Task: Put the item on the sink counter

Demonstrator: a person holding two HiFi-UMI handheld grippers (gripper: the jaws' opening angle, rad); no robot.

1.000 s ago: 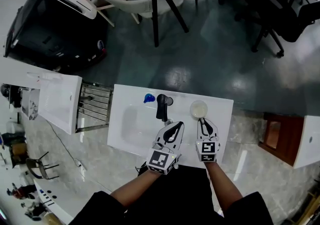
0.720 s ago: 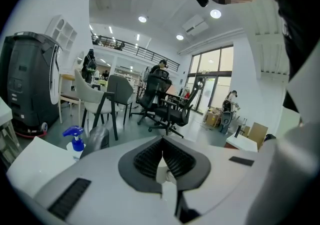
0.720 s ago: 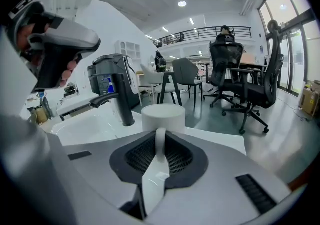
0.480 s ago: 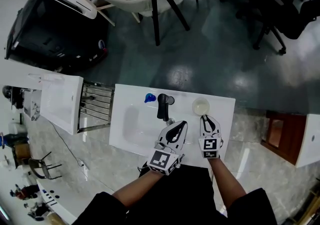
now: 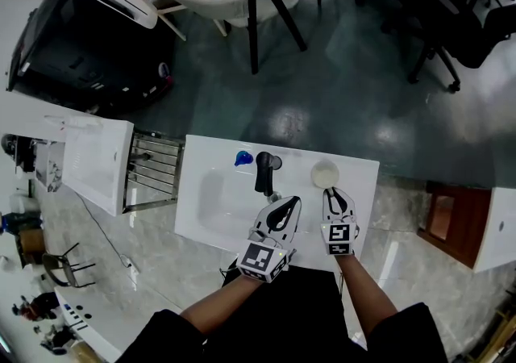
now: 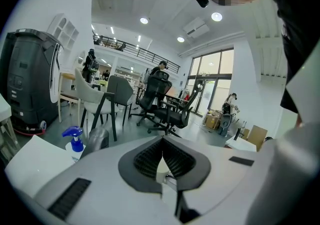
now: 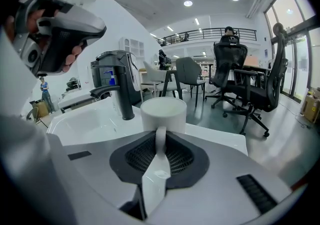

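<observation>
We reach both forearms forward, side by side. Our white-and-black left gripper (image 5: pixel 287 203) has its jaws pressed together; our matching right gripper (image 5: pixel 331 193) pinches the white mug (image 5: pixel 324 174) by its handle.

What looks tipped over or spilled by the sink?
Nothing stands out: the round white ceramic mug stands upright on the white sink counter, handle held in the right tool, and no spill shows.
</observation>
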